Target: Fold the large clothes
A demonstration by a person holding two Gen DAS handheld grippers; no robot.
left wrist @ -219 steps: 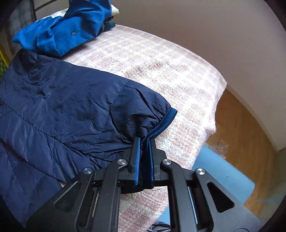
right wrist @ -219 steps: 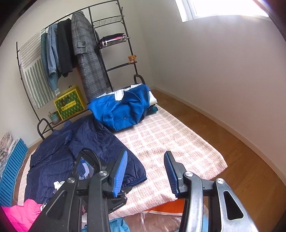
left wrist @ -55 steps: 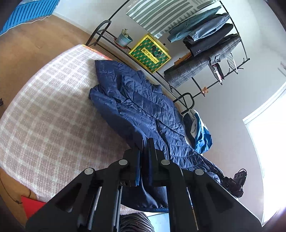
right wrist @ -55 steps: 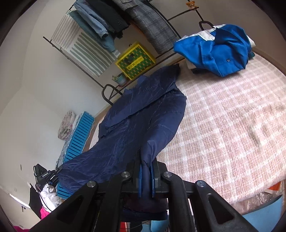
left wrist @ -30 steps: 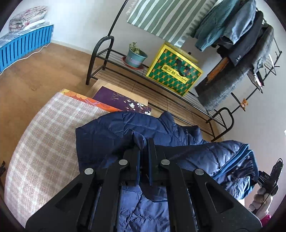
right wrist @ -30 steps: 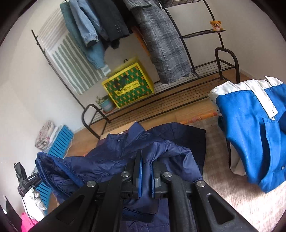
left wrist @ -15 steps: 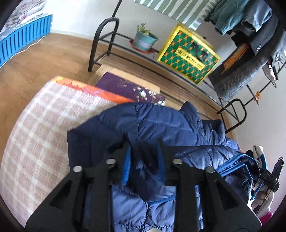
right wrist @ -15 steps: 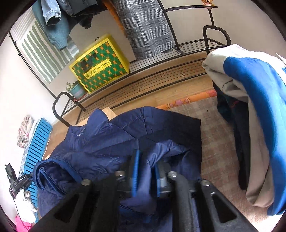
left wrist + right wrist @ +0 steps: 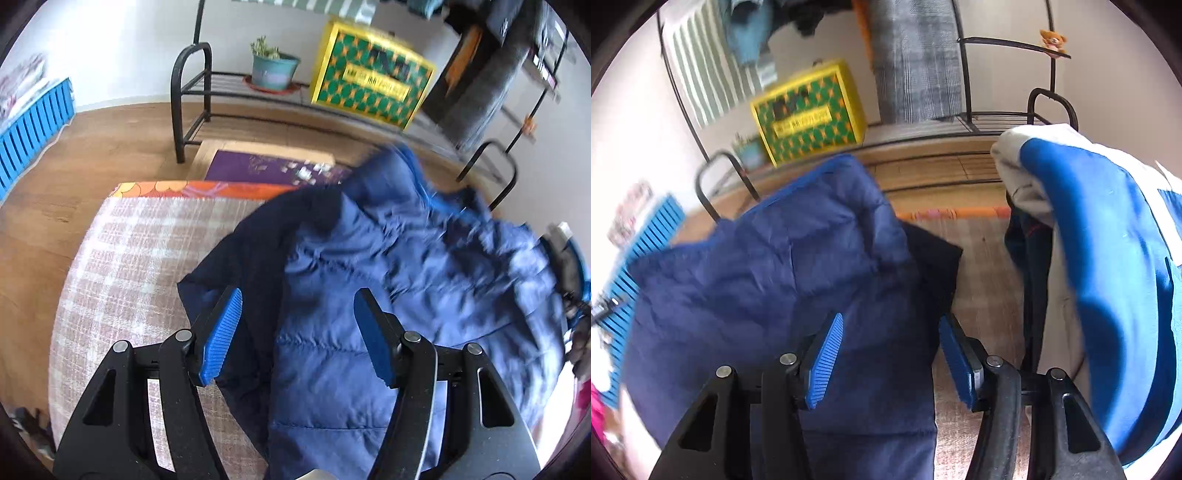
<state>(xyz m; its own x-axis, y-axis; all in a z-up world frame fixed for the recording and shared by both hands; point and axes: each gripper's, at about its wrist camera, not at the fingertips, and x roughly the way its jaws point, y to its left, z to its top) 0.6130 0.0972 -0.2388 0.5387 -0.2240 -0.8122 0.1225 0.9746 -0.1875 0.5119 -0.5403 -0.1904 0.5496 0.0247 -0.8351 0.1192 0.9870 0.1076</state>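
A navy quilted puffer jacket (image 9: 388, 288) lies folded over on the pink checked bedspread (image 9: 133, 266). It also fills the right wrist view (image 9: 783, 280). My left gripper (image 9: 297, 334) is open and empty just above the jacket's near left part. My right gripper (image 9: 890, 356) is open and empty above the jacket's right edge. Both views are motion-blurred.
A bright blue and white garment (image 9: 1108, 266) is piled on the bed right of the jacket. Beyond the bed stand a black metal rack (image 9: 192, 92) with a potted plant (image 9: 273, 66), a yellow-green box (image 9: 369, 85) and hanging coats (image 9: 916, 62). A blue slatted panel (image 9: 29, 125) is on the left.
Both grippers have opened wide and let go of the jacket, which now lies doubled over on the bed. Half a second ago the jaws were only slightly apart around the fabric.
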